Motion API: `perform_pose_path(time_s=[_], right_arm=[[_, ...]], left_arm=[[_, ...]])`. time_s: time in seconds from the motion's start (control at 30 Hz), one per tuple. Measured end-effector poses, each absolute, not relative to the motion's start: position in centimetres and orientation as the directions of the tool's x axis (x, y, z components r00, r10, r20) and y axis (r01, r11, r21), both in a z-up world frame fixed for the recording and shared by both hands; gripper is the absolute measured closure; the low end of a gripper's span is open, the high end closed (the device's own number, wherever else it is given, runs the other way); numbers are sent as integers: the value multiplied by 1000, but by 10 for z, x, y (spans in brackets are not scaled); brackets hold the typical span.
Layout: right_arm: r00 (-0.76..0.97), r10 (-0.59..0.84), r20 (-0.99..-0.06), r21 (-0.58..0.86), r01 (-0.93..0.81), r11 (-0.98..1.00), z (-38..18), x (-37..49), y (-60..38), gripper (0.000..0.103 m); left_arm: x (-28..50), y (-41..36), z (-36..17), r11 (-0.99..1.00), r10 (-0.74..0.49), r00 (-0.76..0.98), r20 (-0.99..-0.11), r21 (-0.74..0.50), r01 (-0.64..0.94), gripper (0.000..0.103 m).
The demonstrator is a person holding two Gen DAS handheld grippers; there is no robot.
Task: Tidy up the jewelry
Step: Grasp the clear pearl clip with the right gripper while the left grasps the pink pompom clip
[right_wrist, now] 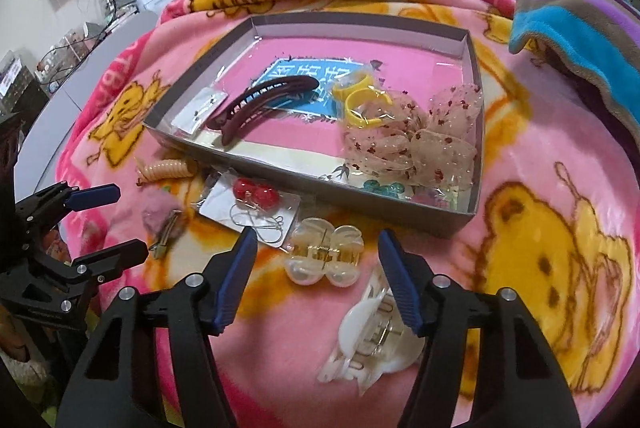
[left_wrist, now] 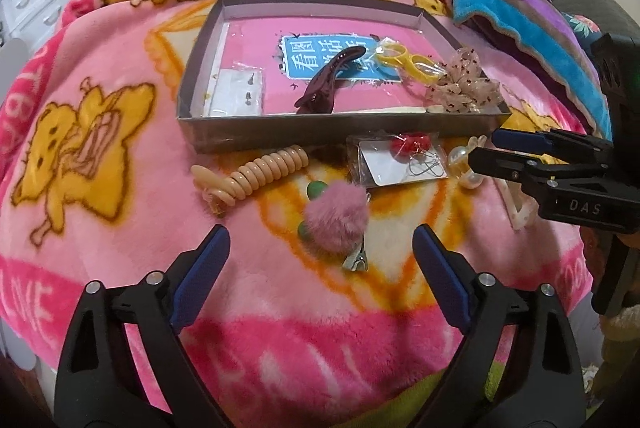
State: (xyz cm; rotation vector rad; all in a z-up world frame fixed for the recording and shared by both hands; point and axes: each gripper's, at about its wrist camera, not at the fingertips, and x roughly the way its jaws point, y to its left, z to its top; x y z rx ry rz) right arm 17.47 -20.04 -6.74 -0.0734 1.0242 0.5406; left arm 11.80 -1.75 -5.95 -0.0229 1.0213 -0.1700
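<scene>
My left claw (left_wrist: 322, 256) released, straddling pink pompom clip (left_wrist: 336, 224) on blanket (left_wrist: 120, 236). My right claw (right_wrist: 318, 268) released, over pearl claw clip (right_wrist: 324, 256); nothing gripped.

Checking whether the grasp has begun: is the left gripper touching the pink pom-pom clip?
Apart. The left wrist view shows the left gripper open, blanket visible between each pad and the pink pom-pom clip.

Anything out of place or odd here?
Nothing damaged. Several pieces lie outside the tray on the blanket: coil tie, pompom clip, earring card, clear claw clip, white claw clip.
</scene>
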Motion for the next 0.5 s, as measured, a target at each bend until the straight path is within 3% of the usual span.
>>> perform_pose_path(time_s=[0.2,0.3,0.4,0.5], right_arm=[[368,394,-842,194,-476,858,-76,186,-197,63],[368,388,-845,184,-482,857,-78,187,-196,66],[373,401,-837,201,-472,858,-74,186,-200,73],[376,419,-826,220,-470,855,-69,185,-205,73]], left_arm=[[127,-20,-65,987,-146,499,-854,-92,131,20],[131,-19,-68,989,-136,497,-857,-85,123,20],[136,-19,-72,990,-131,482,-866,-86,115,29],[140,-22,-76,989,-133,470,-872,-85,121,40]])
